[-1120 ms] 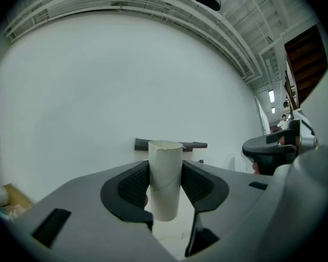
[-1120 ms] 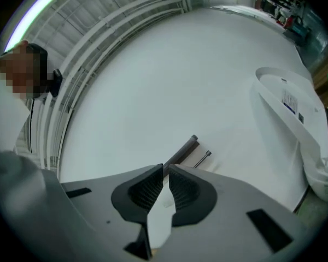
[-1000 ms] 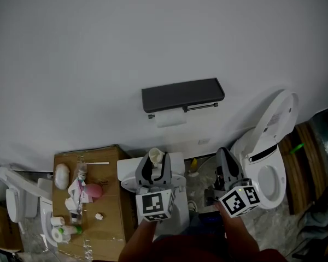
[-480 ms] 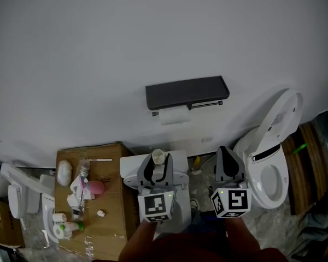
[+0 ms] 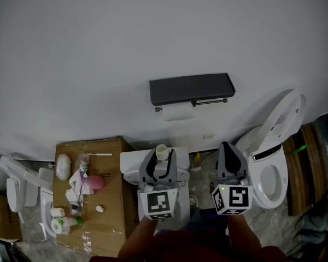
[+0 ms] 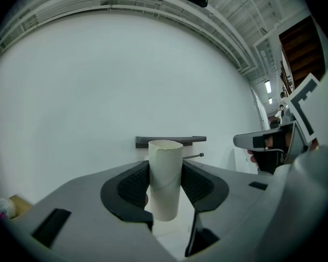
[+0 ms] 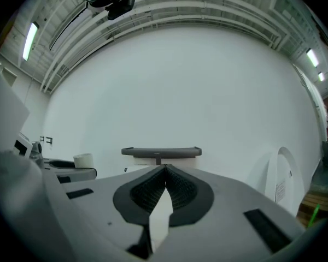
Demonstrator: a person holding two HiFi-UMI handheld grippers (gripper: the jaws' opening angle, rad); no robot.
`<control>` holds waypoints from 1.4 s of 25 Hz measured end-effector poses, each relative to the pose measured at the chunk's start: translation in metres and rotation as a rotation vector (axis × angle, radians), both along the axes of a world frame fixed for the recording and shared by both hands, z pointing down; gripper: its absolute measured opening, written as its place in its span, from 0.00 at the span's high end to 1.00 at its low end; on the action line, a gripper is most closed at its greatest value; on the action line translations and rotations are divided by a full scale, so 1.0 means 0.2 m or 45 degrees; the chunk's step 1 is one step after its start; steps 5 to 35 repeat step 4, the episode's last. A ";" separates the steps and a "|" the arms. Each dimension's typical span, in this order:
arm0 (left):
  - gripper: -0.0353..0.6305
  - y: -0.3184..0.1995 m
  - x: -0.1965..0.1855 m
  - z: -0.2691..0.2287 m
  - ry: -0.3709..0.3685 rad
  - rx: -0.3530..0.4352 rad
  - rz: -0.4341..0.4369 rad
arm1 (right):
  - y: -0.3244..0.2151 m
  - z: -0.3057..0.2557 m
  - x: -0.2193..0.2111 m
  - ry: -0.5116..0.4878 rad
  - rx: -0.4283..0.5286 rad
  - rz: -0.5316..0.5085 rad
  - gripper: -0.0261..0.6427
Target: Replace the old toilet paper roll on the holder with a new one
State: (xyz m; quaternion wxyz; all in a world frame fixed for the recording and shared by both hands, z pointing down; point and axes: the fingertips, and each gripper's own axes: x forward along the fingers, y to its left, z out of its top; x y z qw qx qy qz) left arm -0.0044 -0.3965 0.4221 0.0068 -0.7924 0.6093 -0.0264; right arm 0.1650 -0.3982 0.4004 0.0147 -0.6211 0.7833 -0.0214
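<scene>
White wall [image 5: 153, 37] bears dark holder [image 5: 191, 88]; floor [image 5: 273, 222] seemingly marbled stone.

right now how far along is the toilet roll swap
Looks done: the cardboard tube is off the holder, clamped in the left gripper. In hand: only that; the right gripper is shut and empty. Left: dropping the tube and fitting a new roll; something white hangs under the holder, but I cannot tell what.
</scene>
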 end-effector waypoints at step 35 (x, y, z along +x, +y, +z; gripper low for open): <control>0.66 -0.03 0.00 -0.03 0.006 0.035 -0.010 | -0.03 0.01 -0.02 0.004 0.001 -0.004 0.93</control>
